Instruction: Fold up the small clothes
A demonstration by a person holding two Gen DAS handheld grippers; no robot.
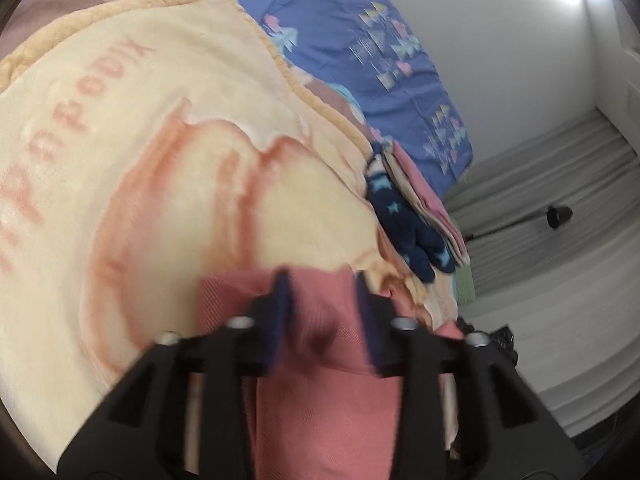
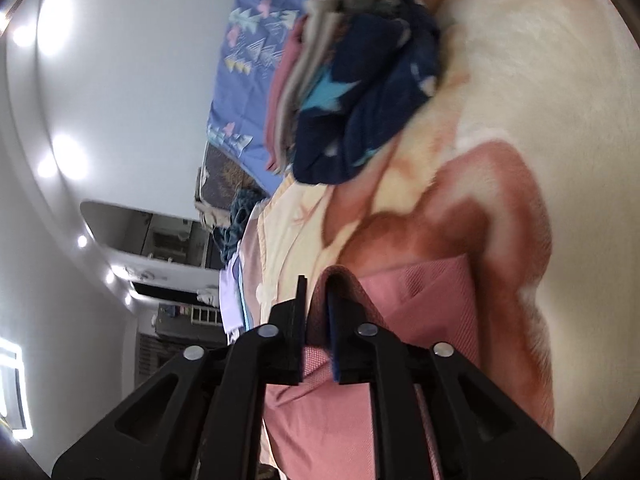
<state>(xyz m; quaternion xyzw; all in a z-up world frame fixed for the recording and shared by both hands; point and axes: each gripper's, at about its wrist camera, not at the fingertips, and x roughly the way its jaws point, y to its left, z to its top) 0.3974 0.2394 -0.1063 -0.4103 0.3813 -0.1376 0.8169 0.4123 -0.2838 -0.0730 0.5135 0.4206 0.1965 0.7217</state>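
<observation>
Looks like the pink garment is mid-fold on the cream blanket, near the blanket's edge on the side where the pile sits. A stack of clothes lies at that edge, navy star-print piece on top with pink and beige layers beside it, so I'd guess a few items are already done (can't count them).

The left gripper has its jaws spread wide, with pink cloth lying loose between them, not pinched as far as I can see. The right gripper is open only narrowly, and a doubled-over fold of the pink fabric pokes up through the gap; the pads don't seem to squeeze it.

So my read: this fold has been laid down and let go. Left to do: maybe one more fold, then onto the stack.
</observation>
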